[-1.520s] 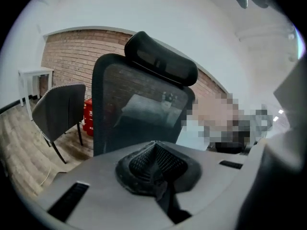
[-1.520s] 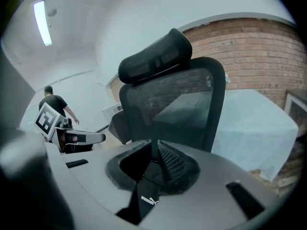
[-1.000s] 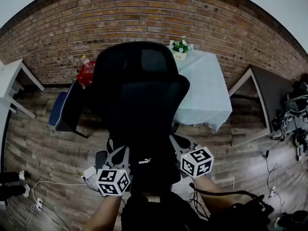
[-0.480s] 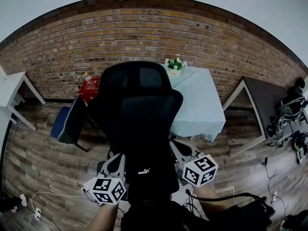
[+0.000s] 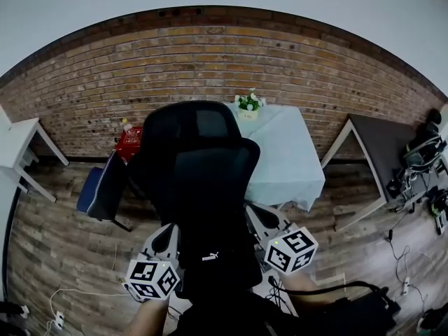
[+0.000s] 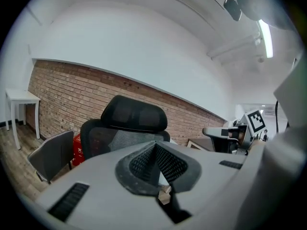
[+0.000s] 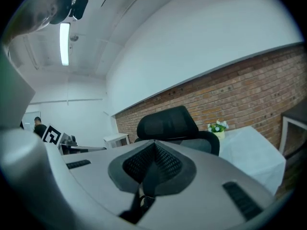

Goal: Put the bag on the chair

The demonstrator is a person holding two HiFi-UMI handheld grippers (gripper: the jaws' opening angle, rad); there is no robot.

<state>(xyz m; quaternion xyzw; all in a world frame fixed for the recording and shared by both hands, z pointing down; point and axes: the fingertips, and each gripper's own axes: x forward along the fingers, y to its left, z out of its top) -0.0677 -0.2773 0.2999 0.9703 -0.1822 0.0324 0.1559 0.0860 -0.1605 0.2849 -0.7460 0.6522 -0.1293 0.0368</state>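
Observation:
A black office chair [image 5: 203,159] with a headrest stands just ahead, its back toward me. A black bag [image 5: 210,261] with a small white logo hangs between my two grippers, against the chair's back. My left gripper [image 5: 170,231] is at the bag's left and my right gripper [image 5: 253,215] at its right. In the left gripper view the gripper [image 6: 154,145] is shut, with a dark strap [image 6: 173,211] running down from its jaws. In the right gripper view the gripper [image 7: 154,143] is shut on a black strap [image 7: 143,188] with a buckle. Both views show the chair [image 6: 134,116] [image 7: 168,123] beyond.
A table under a pale cloth [image 5: 287,152] with a flower pot [image 5: 246,105] stands behind the chair. A dark blue chair [image 5: 101,187] and a red crate [image 5: 129,142] are at left, a white table [image 5: 21,142] beyond. A dark table [image 5: 385,145] and cables are at right.
Both grippers have risen with the bag hanging between them. My view has tilted up, so the chair and wall sit lower in the picture.

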